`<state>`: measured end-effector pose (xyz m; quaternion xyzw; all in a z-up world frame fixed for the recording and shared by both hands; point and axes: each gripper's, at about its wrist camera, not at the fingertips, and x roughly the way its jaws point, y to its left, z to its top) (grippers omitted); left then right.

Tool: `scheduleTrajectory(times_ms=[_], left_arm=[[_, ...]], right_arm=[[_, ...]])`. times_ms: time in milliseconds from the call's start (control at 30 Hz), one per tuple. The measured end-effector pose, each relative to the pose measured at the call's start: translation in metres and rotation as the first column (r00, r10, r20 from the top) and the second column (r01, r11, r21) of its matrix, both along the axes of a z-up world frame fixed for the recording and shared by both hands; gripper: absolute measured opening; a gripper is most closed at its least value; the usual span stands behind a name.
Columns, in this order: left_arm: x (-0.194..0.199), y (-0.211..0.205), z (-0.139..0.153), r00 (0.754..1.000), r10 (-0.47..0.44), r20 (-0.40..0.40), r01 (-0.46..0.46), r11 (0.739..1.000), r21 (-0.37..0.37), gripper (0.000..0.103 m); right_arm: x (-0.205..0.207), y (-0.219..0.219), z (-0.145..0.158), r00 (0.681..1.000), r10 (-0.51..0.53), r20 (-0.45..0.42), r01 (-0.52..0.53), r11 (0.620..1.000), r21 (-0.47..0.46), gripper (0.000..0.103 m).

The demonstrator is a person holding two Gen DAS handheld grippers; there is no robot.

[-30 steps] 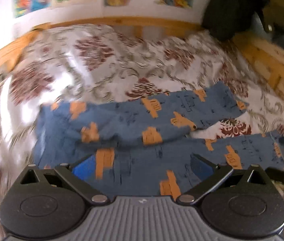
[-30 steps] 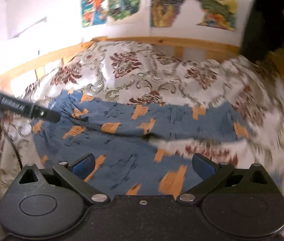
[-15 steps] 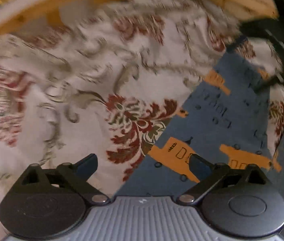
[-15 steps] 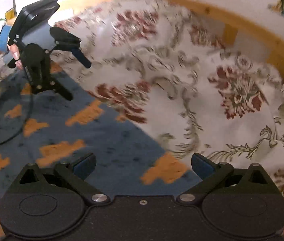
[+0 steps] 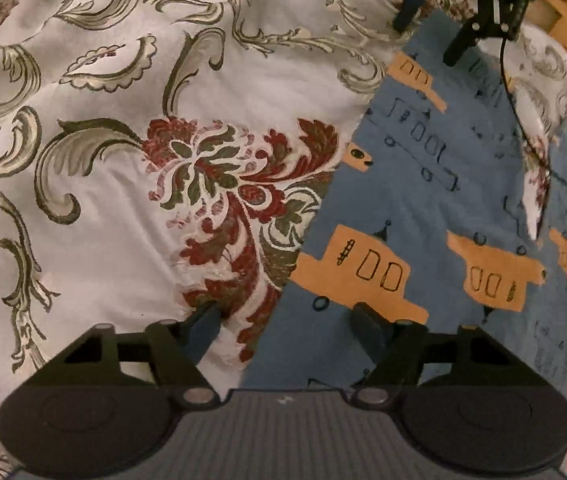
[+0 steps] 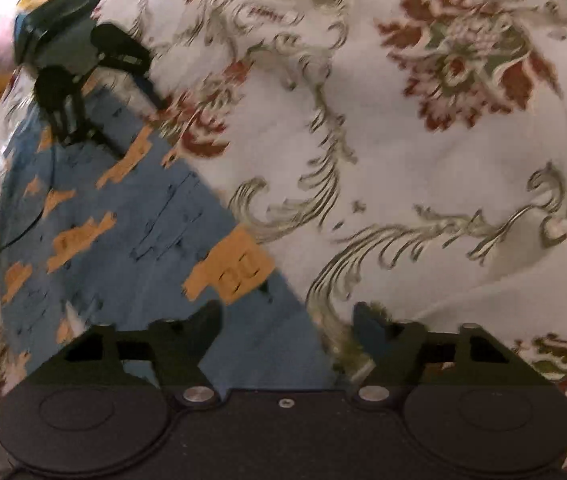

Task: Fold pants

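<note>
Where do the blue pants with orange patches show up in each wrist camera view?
Left wrist: blue pants with orange patches fill the right side, edge running diagonally between the open jaws.
Right wrist: pants fill the lower left.
Shared landmark: white floral bedspread bordering that edge.

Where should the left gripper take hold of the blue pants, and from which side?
On the straight outer edge of the pants, coming from the bedspread side. The left gripper already straddles that flat edge, jaws open, so one finger could probably slide under it.
</note>
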<state>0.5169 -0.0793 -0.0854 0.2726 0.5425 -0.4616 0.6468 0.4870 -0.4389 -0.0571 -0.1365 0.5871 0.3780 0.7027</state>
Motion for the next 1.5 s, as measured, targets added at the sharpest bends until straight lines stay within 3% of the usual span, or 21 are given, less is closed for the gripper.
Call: scheduleTrajectory(times_ms=[33,100,167,233,367,433,533,667,767,900,1033,1133,1200,1267,1333,1400,1500], left_arm=[[-0.003,0.0,0.001,1.0,-0.009,0.017,0.009,1.0,0.008,0.069],[-0.008,-0.004,0.004,0.999,-0.011,0.037,0.01,1.0,0.016,0.06],[-0.009,-0.005,0.007,0.999,0.017,0.043,-0.018,1.0,0.02,0.028],[-0.01,-0.005,0.012,0.997,0.074,0.025,-0.074,0.997,0.02,0.019],[-0.035,-0.01,0.02,0.979,0.115,0.165,-0.122,0.992,0.031,0.008],[-0.046,-0.014,0.023,0.957,0.17,0.237,-0.18,0.984,0.02,0.005],[-0.055,-0.012,0.034,0.897,0.322,0.301,-0.335,0.942,-0.011,0.004],[-0.069,-0.02,0.056,0.818,0.322,0.477,-0.325,0.942,-0.08,0.003],[-0.058,-0.026,0.062,0.778,0.35,0.522,-0.342,0.933,-0.115,0.004],[-0.024,-0.028,0.04,0.758,0.398,0.517,-0.408,0.907,-0.1,0.004],[-0.001,-0.019,0.01,0.765,0.447,0.463,-0.472,0.879,-0.069,0.006],[0.001,-0.012,0.005,0.765,0.473,0.436,-0.481,0.871,-0.099,0.013],[0.0,-0.004,0.01,0.776,0.475,0.416,-0.47,0.874,-0.122,0.022],[-0.002,0.005,0.016,0.771,0.479,0.419,-0.471,0.872,-0.131,0.049],[-0.001,0.016,0.023,0.762,0.493,0.419,-0.481,0.865,-0.143,0.051],[-0.002,0.032,0.037,0.759,0.511,0.403,-0.489,0.856,-0.165,0.058],[-0.01,0.065,0.062,0.744,0.542,0.39,-0.502,0.839,-0.208,0.073]], right_arm=[[-0.002,0.002,-0.001,1.0,0.021,-0.01,-0.022,1.0,-0.014,0.053],[-0.007,0.007,0.0,0.998,0.066,-0.001,-0.066,0.997,-0.045,0.03],[-0.012,0.006,0.005,0.998,0.06,0.033,-0.058,0.997,-0.054,0.018],[-0.018,0.007,0.012,0.995,0.055,0.083,-0.05,0.996,-0.068,0.015],[-0.047,0.013,0.015,0.973,0.076,0.219,-0.049,0.991,-0.129,0.002],[-0.064,0.016,0.013,0.95,0.06,0.307,-0.01,0.987,-0.161,0.001],[-0.084,0.024,0.014,0.896,0.045,0.442,0.062,0.973,-0.224,0.0],[-0.095,0.041,0.034,0.819,0.087,0.567,0.154,0.919,-0.363,0.0],[-0.086,0.058,0.057,0.782,0.167,0.6,0.163,0.875,-0.456,0.0],[-0.031,0.071,0.054,0.8,0.145,0.582,0.223,0.829,-0.513,0.001],[0.017,0.084,0.006,0.838,0.108,0.535,0.239,0.809,-0.538,0.002],[0.027,0.093,-0.026,0.85,0.12,0.512,0.238,0.78,-0.578,0.002],[0.03,0.091,-0.035,0.847,0.109,0.52,0.255,0.776,-0.577,0.012],[0.027,0.086,-0.033,0.833,0.099,0.545,0.277,0.777,-0.565,0.026],[0.023,0.081,-0.024,0.816,0.083,0.572,0.3,0.785,-0.542,0.047],[0.016,0.078,-0.011,0.79,0.055,0.61,0.323,0.809,-0.492,0.079],[0.002,0.079,0.008,0.754,0.006,0.656,0.334,0.858,-0.392,0.088]])
